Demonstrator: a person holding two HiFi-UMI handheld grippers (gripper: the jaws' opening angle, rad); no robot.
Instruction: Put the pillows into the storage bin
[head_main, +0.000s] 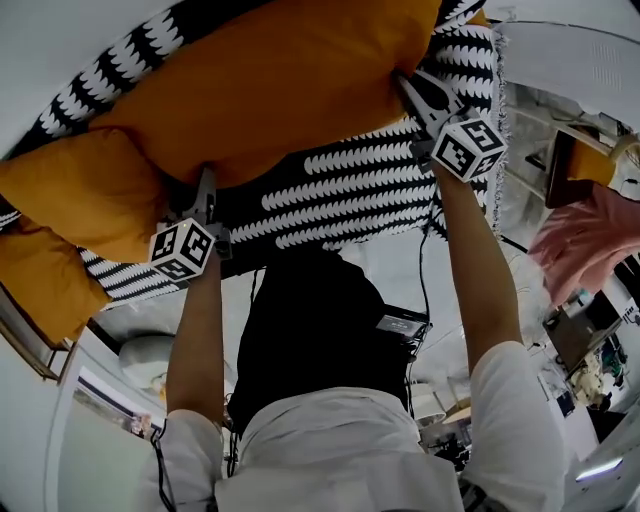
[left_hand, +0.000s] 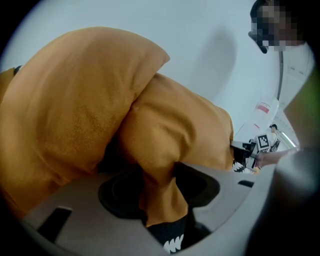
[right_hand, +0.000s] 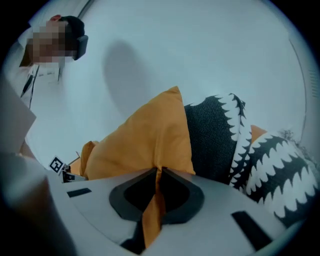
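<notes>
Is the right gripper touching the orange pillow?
Touching. The right gripper view shows the right gripper with its jaws pinched together on a fold of the orange pillow.

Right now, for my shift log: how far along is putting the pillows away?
Done: nothing visible; no bin shows in any view. In hand: the left gripper and right gripper each clamp their fingers on an edge of the big orange pillow on the patterned blanket. Left: carrying it to a bin, then the two other orange pillows.
</notes>
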